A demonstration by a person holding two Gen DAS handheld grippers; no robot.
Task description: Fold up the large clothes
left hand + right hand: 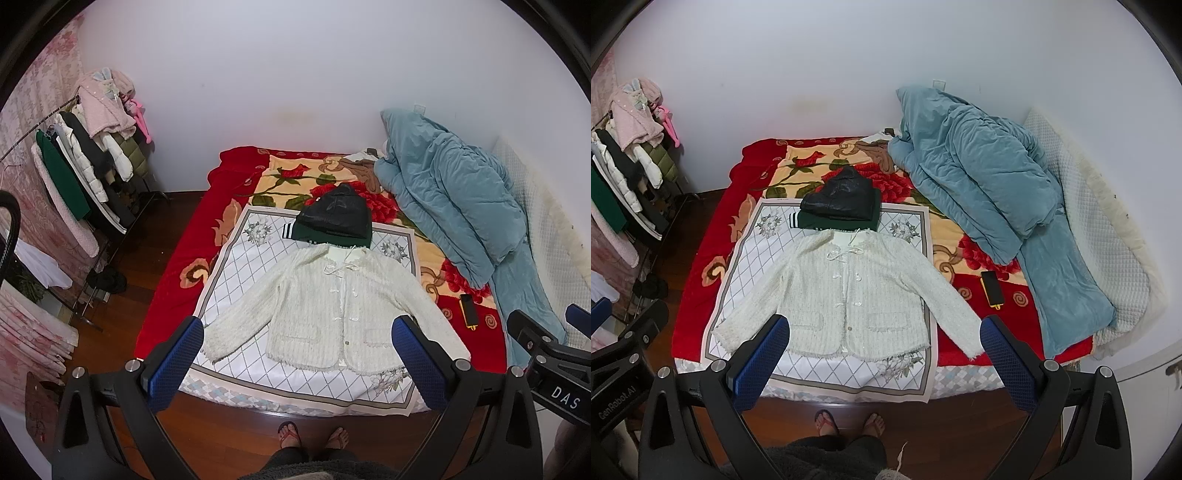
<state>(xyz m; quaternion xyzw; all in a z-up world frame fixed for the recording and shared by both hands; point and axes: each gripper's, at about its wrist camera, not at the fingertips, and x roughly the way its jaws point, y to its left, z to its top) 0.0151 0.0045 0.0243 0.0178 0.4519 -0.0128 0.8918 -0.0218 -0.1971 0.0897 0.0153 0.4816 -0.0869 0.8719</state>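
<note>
A white fuzzy jacket (325, 306) lies flat and face up, sleeves spread, on a white diamond-patterned sheet (240, 273) on the bed; it also shows in the right wrist view (846, 295). Behind its collar sits a stack of folded clothes, black (336, 214) over dark green (838, 203). My left gripper (297, 325) is open and empty, held high above the bed's near edge. My right gripper (884, 325) is also open and empty, held beside it at the same height. Neither touches the jacket.
A bunched blue quilt (450, 199) fills the bed's right side. A phone in a yellow case (468, 310) lies on the red floral blanket (173, 254) right of the jacket. A loaded clothes rack (85, 166) stands at left. My sandalled feet (314, 437) stand on the wooden floor.
</note>
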